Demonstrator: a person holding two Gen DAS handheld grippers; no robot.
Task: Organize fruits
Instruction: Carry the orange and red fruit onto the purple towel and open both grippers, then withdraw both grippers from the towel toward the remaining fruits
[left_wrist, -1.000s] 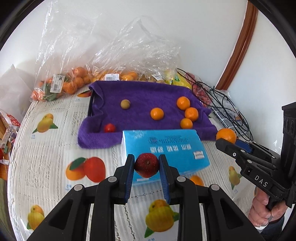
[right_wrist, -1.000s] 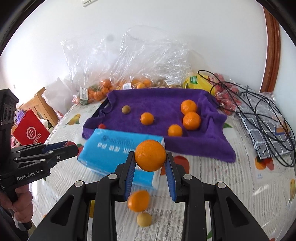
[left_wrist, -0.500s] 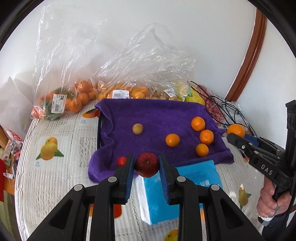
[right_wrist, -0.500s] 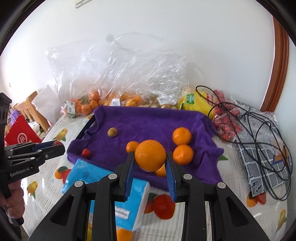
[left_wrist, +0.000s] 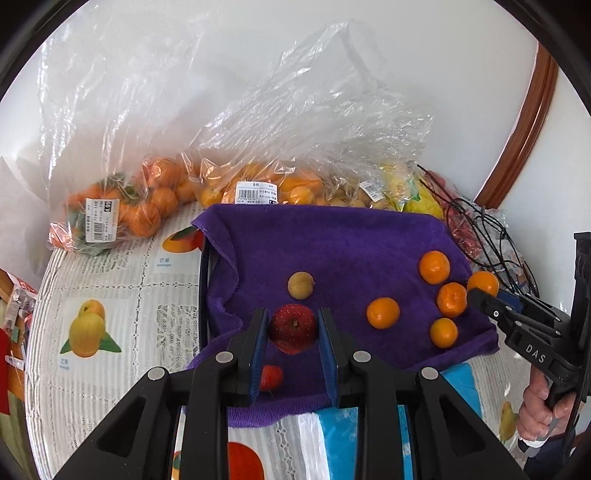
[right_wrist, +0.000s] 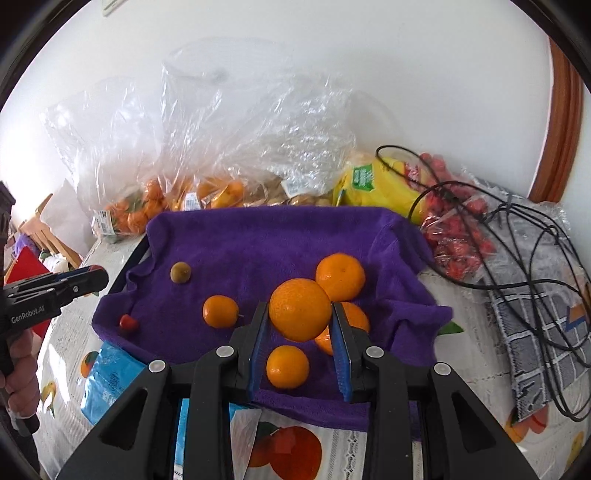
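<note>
My left gripper (left_wrist: 293, 328) is shut on a small red apple (left_wrist: 293, 328) and holds it over the near left part of the purple towel (left_wrist: 332, 251), above a small red fruit (left_wrist: 270, 376). My right gripper (right_wrist: 300, 325) is shut on an orange (right_wrist: 300, 309) over the towel's near right part (right_wrist: 258, 251), above several oranges (right_wrist: 340, 277). On the towel also lie a yellow-green fruit (left_wrist: 300, 285), a lone orange (left_wrist: 383, 313) and a group of oranges (left_wrist: 434, 266). The right gripper shows in the left wrist view (left_wrist: 480, 291), the left one in the right wrist view (right_wrist: 92, 277).
Clear plastic bags of oranges (left_wrist: 140, 206) and other fruit (left_wrist: 280, 188) lie behind the towel against the wall. A yellow packet (right_wrist: 373, 184), red bagged fruit (right_wrist: 458, 229) and black cables (right_wrist: 524, 258) lie at the right. A blue tissue pack (right_wrist: 110, 384) lies on the fruit-print tablecloth (left_wrist: 110, 295) in front.
Both grippers have moved forward from over the blue tissue pack to over the purple towel, each still holding its fruit.
</note>
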